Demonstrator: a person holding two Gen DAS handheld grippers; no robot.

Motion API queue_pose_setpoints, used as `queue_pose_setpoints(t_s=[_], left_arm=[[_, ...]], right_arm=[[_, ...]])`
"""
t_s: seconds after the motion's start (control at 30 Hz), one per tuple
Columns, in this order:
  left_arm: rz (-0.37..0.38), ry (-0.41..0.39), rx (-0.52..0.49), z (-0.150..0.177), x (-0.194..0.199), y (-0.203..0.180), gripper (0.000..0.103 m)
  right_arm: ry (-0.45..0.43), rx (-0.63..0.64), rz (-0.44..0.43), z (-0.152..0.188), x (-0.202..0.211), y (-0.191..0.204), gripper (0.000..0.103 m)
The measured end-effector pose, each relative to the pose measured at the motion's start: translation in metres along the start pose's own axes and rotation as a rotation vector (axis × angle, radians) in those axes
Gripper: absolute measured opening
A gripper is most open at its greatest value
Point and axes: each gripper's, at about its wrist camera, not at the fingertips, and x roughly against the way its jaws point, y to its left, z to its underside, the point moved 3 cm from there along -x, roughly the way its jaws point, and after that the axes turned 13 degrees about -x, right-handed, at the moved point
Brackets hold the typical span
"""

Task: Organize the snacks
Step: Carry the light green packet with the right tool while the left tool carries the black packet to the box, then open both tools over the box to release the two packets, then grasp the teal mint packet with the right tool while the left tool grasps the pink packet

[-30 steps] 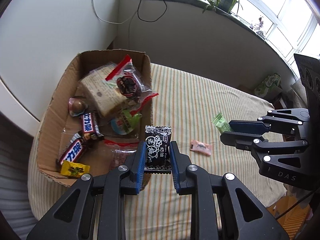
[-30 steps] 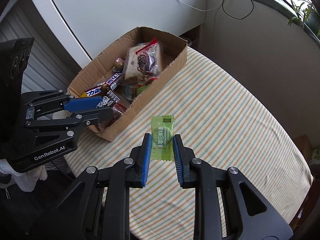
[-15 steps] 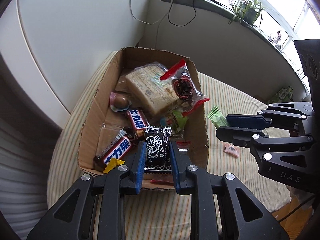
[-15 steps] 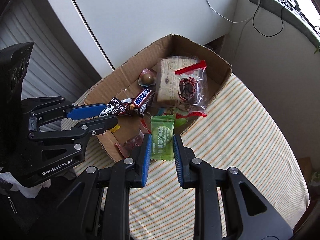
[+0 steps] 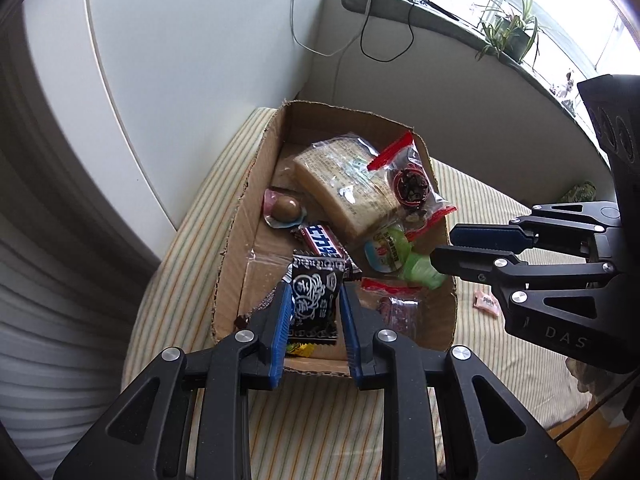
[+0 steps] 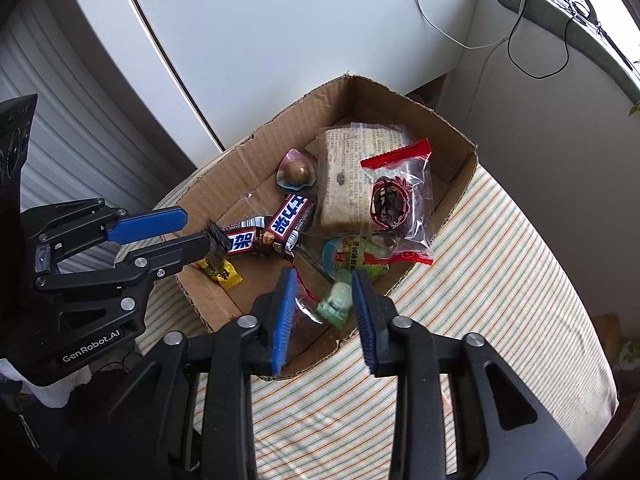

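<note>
The right gripper [image 6: 323,312] has just been opening its jaws: they stand narrowly apart, and the blurred green candy packet [image 6: 335,303] lies loose between them, clear of both pads, over the near corner of the cardboard box [image 6: 404,108]. The left gripper [image 5: 313,322] has its jaws, which have just eased slightly, clamped on the sides of a black cream-puff packet [image 5: 314,300], held upright with its long axis pointing away from the camera, above the box's near end. The box rests on the striped surface [image 6: 512,264].
</note>
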Motion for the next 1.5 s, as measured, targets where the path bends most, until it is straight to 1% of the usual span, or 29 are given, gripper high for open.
queue_pose_setpoints(t_s=[0.03, 0.07, 0.4, 0.77, 1.13, 1.5], left_arm=[[0.000, -0.001, -0.001, 0.000, 0.000, 0.001, 0.028], [-0.001, -0.003, -0.002, 0.000, 0.001, 0.001, 0.031], [-0.001, -0.016, -0.017, -0.003, 0.007, -0.001, 0.031], [0.004, -0.024, -0.047, -0.012, 0.014, -0.022, 0.031], [0.034, -0.022, -0.106, -0.024, 0.013, -0.062, 0.031], [0.101, -0.001, -0.178, -0.027, 0.005, -0.117, 0.031]], right_arm=[[-0.007, -0.002, 0.006, 0.000, 0.001, -0.001, 0.047], [-0.014, -0.003, 0.007, 0.000, 0.003, -0.001, 0.049], [-0.033, -0.030, 0.018, 0.004, 0.016, -0.009, 0.049], [-0.055, -0.076, 0.021, 0.013, 0.033, -0.030, 0.049], [-0.071, -0.166, 0.035, 0.032, 0.052, -0.079, 0.050], [-0.062, -0.301, 0.087, 0.077, 0.069, -0.152, 0.050]])
